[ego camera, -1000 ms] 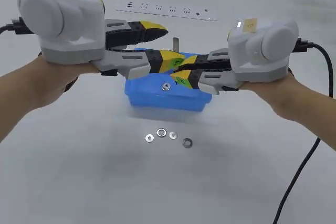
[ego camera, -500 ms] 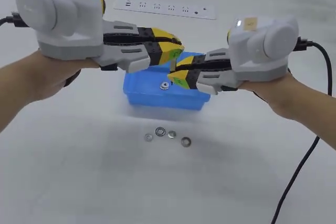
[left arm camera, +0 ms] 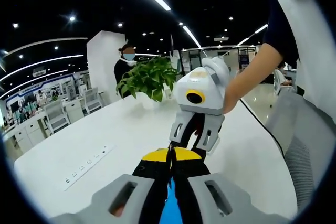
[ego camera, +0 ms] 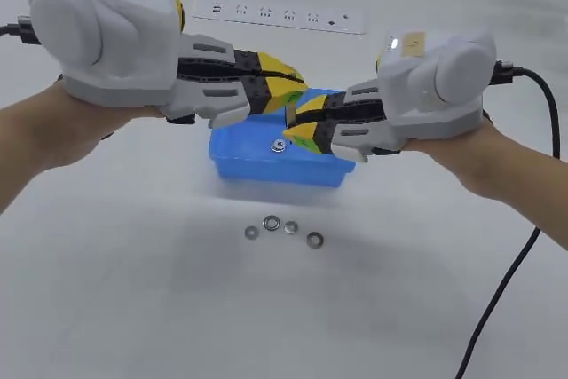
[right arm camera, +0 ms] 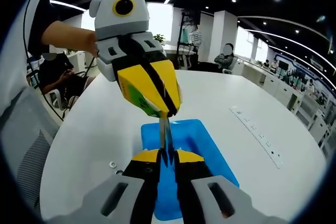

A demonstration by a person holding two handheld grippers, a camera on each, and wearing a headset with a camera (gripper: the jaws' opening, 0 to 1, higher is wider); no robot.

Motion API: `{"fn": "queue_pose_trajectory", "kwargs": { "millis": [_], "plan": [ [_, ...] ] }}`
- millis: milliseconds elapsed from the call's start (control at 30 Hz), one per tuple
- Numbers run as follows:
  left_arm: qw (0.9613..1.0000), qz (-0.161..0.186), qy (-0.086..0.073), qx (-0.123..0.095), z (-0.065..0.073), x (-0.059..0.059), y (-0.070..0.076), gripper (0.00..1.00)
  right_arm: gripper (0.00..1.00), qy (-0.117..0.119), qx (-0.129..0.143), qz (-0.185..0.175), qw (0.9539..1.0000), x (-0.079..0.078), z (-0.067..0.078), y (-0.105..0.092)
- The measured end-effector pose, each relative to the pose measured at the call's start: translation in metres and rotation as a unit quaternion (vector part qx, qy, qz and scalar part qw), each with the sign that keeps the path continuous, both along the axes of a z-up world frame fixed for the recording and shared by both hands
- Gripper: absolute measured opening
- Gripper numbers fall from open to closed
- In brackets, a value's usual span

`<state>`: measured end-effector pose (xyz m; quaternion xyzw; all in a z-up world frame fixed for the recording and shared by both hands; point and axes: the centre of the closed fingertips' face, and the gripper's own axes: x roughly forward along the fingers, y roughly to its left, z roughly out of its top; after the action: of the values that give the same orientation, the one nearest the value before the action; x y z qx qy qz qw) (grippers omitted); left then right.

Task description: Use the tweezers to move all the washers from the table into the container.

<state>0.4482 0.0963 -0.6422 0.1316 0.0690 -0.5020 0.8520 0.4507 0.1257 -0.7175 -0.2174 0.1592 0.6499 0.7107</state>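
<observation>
Four washers are lying on the surface, at 6 o'clock from the tongs. Beyond, another washer is sitting inside the blue container. Above it, the left tongs and right tongs are both clenching the tweezers.

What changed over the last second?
The left gripper swung in and down toward the right gripper over the blue container; both pairs of fingers now meet at the tweezers. Four washers on the table and one in the container stayed put.
</observation>
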Motion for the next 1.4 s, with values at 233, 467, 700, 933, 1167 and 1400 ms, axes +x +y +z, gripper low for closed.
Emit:
{"fn": "queue_pose_trajectory", "kwargs": {
  "millis": [233, 467, 700, 933, 1167, 1400],
  "plan": [
    [0.9998, 0.004, -0.014, 0.016, 0.004, 0.0, 0.003, 0.04, 0.15, -0.028, -0.016, -0.009, 0.9994, 0.003, 0.006, -0.004],
    [0.9994, 0.011, -0.024, 0.022, 0.012, -0.004, 0.008, 0.04, 0.22, -0.032, -0.028, -0.023, 0.9988, 0.001, 0.01, -0.013],
    [0.9993, 0.025, -0.027, 0.01, 0.021, -0.016, 0.016, 0.04, 0.34, -0.029, -0.039, -0.033, 0.9983, -0.013, 0.013, -0.026],
    [0.9986, 0.038, -0.036, 0.005, 0.034, -0.035, 0.025, 0.04, 0.4, -0.05, -0.031, -0.064, 0.9962, -0.018, 0.023, -0.048],
    [0.9985, 0.029, -0.041, 0.019, 0.039, -0.055, 0.026, 0.04, 0.45, -0.04, -0.028, -0.098, 0.994, -0.028, 0.026, -0.074],
    [0.9989, 0.026, -0.031, 0.025, 0.031, -0.073, 0.024, 0.05, 0.52, -0.013, -0.042, -0.112, 0.9927, -0.05, 0.011, -0.099]
  ]
}}
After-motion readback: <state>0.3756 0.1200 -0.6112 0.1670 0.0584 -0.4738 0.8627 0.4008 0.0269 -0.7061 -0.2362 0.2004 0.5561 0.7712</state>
